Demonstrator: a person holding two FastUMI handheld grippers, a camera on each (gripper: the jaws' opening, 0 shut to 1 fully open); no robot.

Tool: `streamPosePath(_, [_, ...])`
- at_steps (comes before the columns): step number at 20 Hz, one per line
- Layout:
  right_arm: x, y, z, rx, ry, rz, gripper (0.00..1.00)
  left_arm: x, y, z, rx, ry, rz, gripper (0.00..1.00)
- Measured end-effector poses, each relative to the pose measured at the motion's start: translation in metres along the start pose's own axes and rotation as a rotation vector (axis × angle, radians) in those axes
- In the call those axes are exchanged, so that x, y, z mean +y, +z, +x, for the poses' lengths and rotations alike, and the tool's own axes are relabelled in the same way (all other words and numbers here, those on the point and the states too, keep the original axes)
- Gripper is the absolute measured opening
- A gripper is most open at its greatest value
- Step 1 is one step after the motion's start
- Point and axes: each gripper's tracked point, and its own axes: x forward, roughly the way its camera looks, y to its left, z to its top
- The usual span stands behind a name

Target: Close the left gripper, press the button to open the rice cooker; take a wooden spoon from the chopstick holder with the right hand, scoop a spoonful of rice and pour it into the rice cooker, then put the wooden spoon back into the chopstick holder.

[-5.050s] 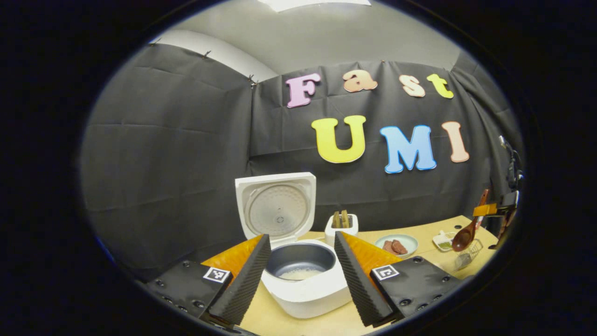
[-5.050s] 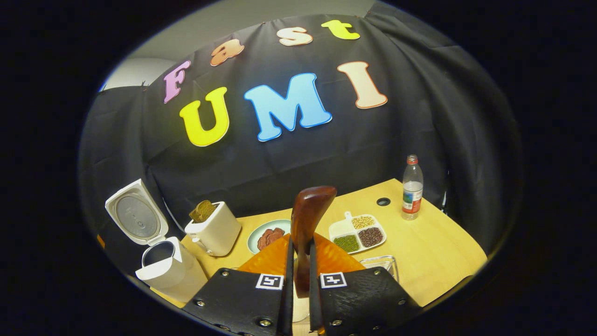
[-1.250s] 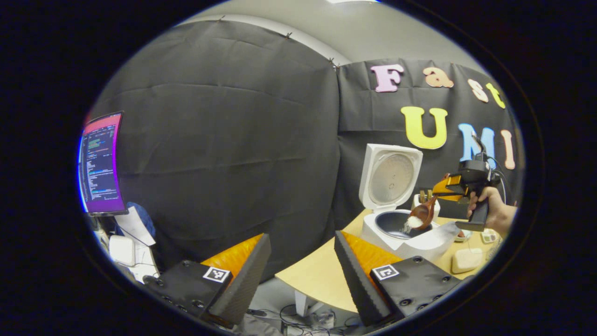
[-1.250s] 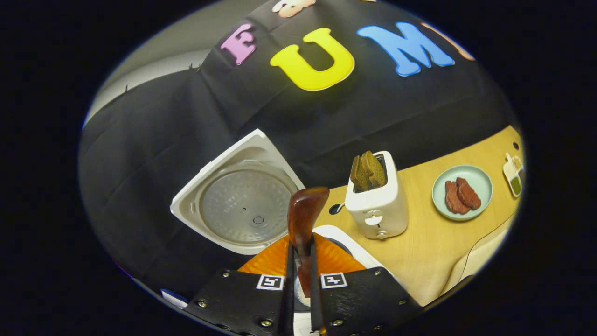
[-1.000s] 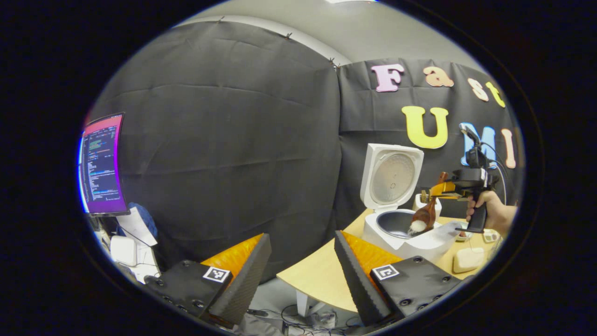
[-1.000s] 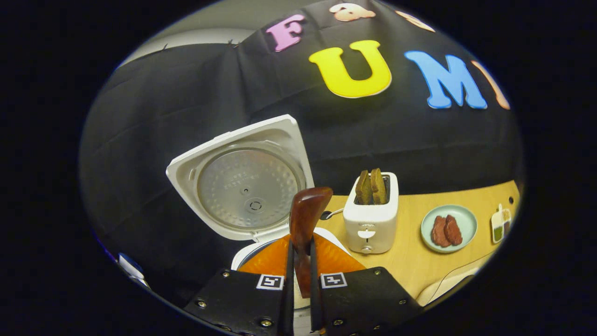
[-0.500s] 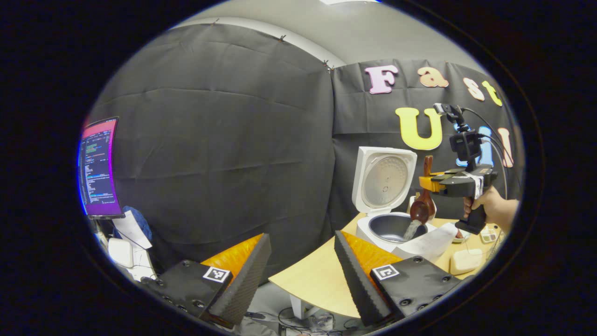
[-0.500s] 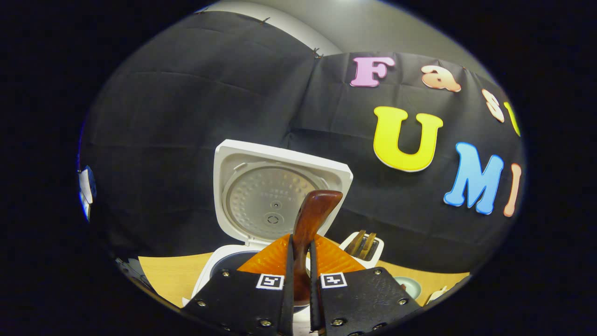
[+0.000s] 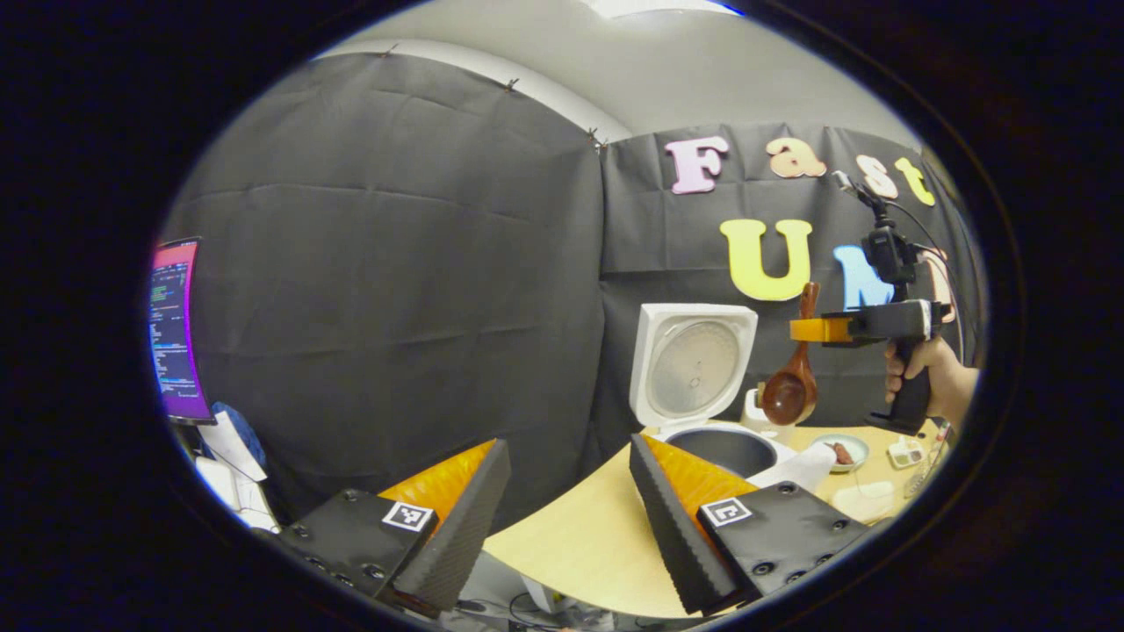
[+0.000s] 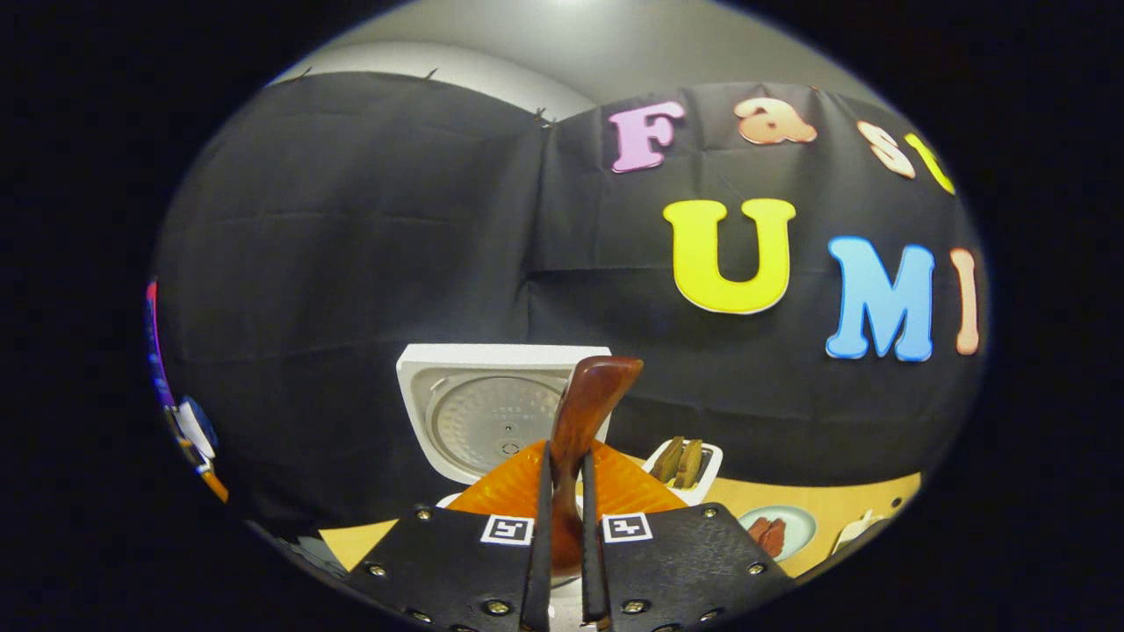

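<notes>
right claw [image 10: 562,527] pinching wooden spoon [image 9: 788,393] above open rice cooker [image 9: 702,386]. left claw [image 9: 562,509] spread wide, off table [image 9: 571,544] edge. toaster [image 10: 683,465], plate [image 10: 777,531] beyond; monitor [image 9: 171,329] far left.

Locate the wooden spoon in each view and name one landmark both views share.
Left gripper view: the wooden spoon hangs bowl-down at right, held in the right claw above the rice cooker.
Right gripper view: its handle rises at bottom centre between the claw's fingers.
Shared landmark: the cooker's raised lid.
</notes>
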Motion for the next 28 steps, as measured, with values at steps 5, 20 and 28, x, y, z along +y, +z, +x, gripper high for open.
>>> streamPosePath(5, [-0.064, 0.010, -0.039, -0.012, -0.087, 0.068, 0.14, -0.042, 0.018, 0.005, -0.023, -0.075, 0.010, 0.94])
streamPosePath(20, [-0.297, -0.046, -0.178, 0.032, -0.476, 0.181, 0.15, -0.196, 0.068, 0.038, -0.090, -0.260, 0.045, 0.91])
streamPosePath(28, [-0.389, -0.124, -0.251, 0.121, -0.685, 0.217, 0.14, -0.243, 0.084, 0.044, -0.109, -0.281, 0.063, 0.95])
